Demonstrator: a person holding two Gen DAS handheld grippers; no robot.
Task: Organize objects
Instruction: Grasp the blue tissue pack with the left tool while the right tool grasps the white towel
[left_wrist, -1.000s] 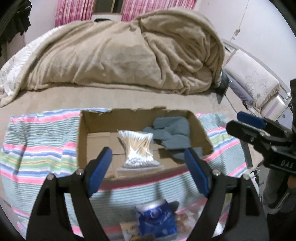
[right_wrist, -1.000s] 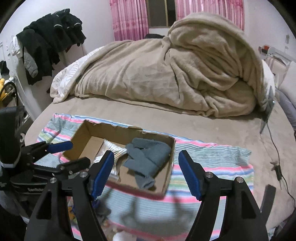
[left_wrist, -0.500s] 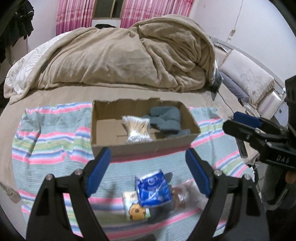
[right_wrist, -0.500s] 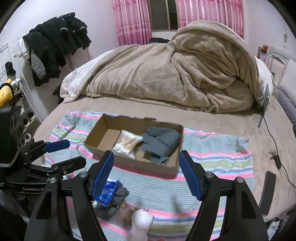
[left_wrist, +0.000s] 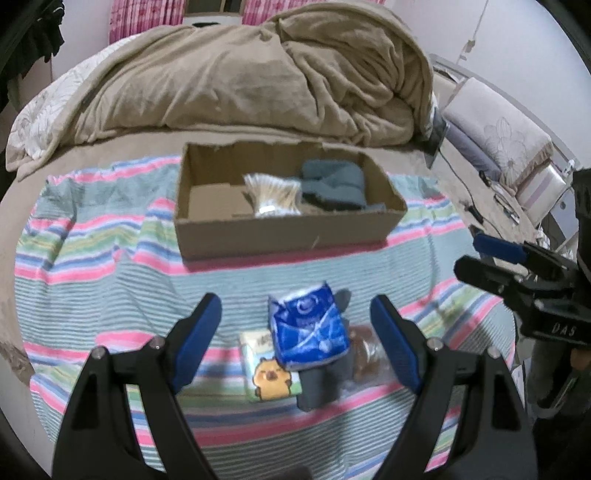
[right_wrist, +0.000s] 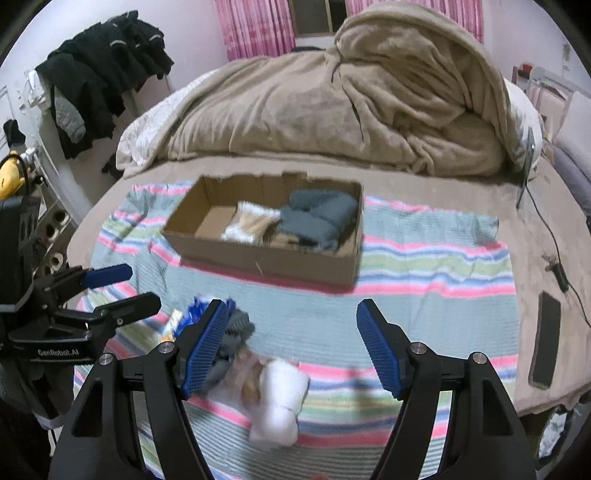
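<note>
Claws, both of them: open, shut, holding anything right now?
Left claw: open, holding nothing, above the blue packet.
Right claw: open, holding nothing.

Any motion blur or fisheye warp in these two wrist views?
Right wrist: white roll and blue packet smeared, cardboard box soft. Left wrist: blue packet readable, mild blur. Both: fisheye bends the striped cloth, dark corners.

I see bare striped towel (left_wrist: 92, 295) between the cardboard box (left_wrist: 284, 230) and the cluster around the blue packet (left_wrist: 308, 328). The box's left half lies open from above; cotton swabs (left_wrist: 273, 194) and grey cloth (left_wrist: 332, 184) fill its right.
</note>
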